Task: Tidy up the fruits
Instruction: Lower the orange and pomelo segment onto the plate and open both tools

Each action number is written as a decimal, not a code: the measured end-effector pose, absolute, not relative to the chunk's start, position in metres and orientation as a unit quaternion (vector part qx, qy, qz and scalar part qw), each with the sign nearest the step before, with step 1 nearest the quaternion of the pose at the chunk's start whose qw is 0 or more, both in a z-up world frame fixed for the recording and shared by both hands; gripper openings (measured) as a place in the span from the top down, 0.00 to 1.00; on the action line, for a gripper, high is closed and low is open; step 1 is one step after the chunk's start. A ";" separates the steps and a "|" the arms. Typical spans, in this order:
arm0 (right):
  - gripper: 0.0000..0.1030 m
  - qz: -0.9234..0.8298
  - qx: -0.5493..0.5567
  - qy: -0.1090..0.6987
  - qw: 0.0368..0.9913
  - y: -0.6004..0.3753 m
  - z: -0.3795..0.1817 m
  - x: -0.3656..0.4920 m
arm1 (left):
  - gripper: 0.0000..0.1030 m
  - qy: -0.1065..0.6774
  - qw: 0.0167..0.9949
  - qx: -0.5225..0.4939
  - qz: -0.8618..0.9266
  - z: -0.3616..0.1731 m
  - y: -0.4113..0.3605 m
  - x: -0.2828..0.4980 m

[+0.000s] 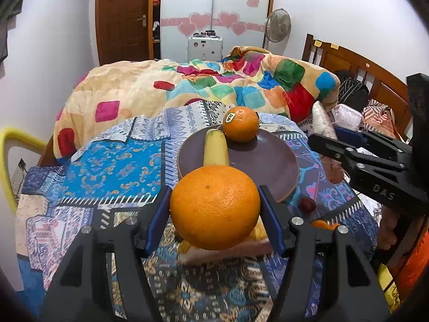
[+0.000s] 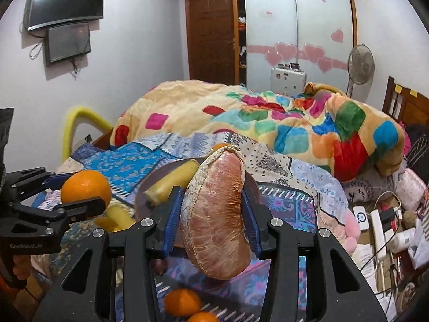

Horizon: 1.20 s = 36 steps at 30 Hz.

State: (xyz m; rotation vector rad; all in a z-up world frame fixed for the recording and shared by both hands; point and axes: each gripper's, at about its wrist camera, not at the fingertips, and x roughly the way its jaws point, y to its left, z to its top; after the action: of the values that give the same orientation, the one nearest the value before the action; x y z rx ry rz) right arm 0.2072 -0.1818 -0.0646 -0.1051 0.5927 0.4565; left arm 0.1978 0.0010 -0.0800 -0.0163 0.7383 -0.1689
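Note:
My left gripper (image 1: 214, 190) is shut on a large orange (image 1: 214, 206), held above the patterned cloth just in front of the brown plate (image 1: 268, 166). On the plate lie a banana (image 1: 215, 147) and a stickered orange (image 1: 240, 124). My right gripper (image 2: 211, 191) is shut on a pinkish fruit wedge wrapped in film (image 2: 217, 222), held upright near the plate (image 2: 146, 190). In the right wrist view the left gripper (image 2: 80, 189) appears at the left with its orange (image 2: 85, 187). The right gripper (image 1: 324, 134) enters the left wrist view from the right.
Loose fruit lies on the cloth: two small oranges (image 2: 182, 302), a yellow piece (image 2: 120, 217) and a small dark red fruit (image 1: 307, 204). A colourful blanket (image 1: 214, 86) is heaped behind. A wooden headboard (image 1: 362, 69) and a power strip with cables (image 2: 380, 228) are at the right.

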 end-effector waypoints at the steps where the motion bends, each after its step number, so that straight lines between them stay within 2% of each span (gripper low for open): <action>1: 0.61 0.224 -0.049 0.297 0.927 -0.181 -0.069 0.215 | 0.38 0.362 0.929 -0.007 -0.082 -0.083 0.001 0.203; 25: 0.60 0.225 -0.086 0.368 0.898 -0.152 -0.098 0.294 | 0.38 0.385 0.919 0.020 -0.084 -0.104 -0.007 0.260; 30: 0.46 0.228 -0.089 0.359 0.900 -0.153 -0.095 0.291 | 0.38 0.387 0.918 0.012 -0.089 -0.103 -0.008 0.266; 36: 0.46 0.221 -0.089 0.341 0.910 -0.159 -0.084 0.282 | 0.38 0.387 0.917 0.018 -0.095 -0.102 -0.017 0.266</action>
State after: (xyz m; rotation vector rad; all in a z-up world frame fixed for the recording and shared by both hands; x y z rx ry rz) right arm 0.2824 -0.1595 -0.0844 -0.1827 0.7029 0.4552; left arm 0.2664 -0.0167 -0.1017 0.0368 0.7965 -0.1957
